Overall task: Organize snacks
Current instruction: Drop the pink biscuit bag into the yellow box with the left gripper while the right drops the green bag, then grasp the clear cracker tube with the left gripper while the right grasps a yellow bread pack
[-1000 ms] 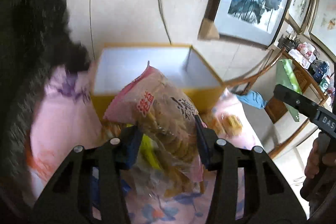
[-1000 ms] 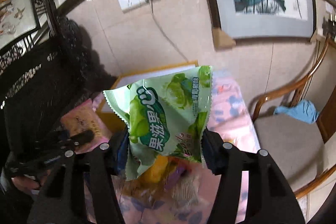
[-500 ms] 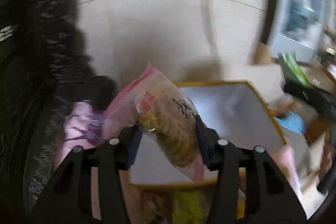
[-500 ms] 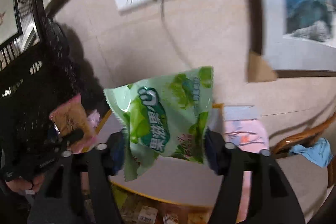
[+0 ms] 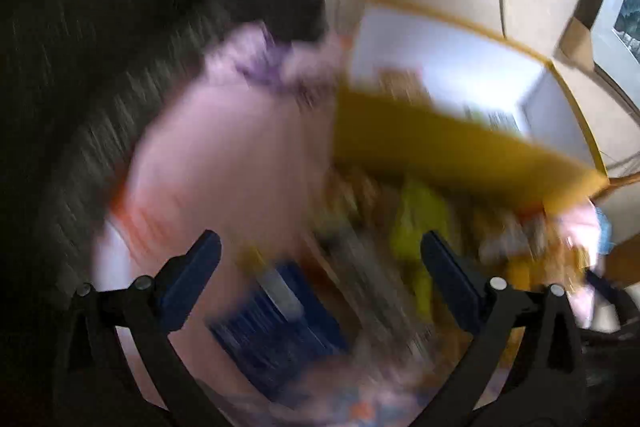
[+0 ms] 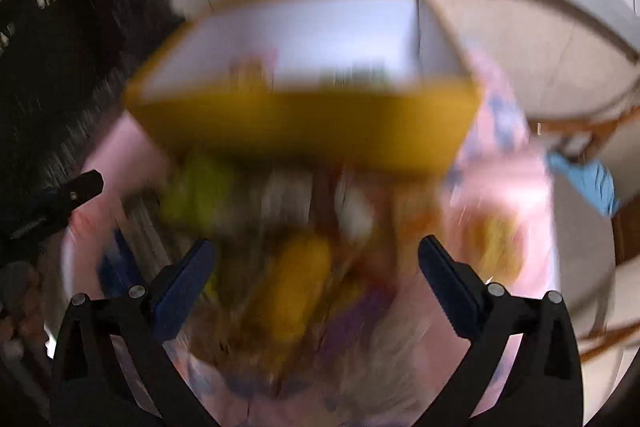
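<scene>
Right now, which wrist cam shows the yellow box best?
Right wrist: the yellow box sits centred, front wall and white inside both in frame, though blurred. Left wrist shows it off to the right, tilted and equally smeared.

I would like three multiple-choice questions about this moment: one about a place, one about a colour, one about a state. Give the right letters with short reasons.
1. Where does the yellow box stand relative to the heap of snacks?
A. behind the heap, nearer the wall
B. in front of the heap, nearer the camera
C. on the chair

2. What colour is the inside of the box?
A. red
B. white
C. black

3. How do the jaws of the right gripper stand?
A. pressed on a green packet
B. fully shut with nothing between
C. wide apart, gripping nothing

Answers:
1 A: in the right wrist view the box lies beyond the blurred heap, toward the wall.
2 B: its inner walls show white above the yellow front.
3 C: both blue pads stand far apart, and no packet is clamped between them.
</scene>
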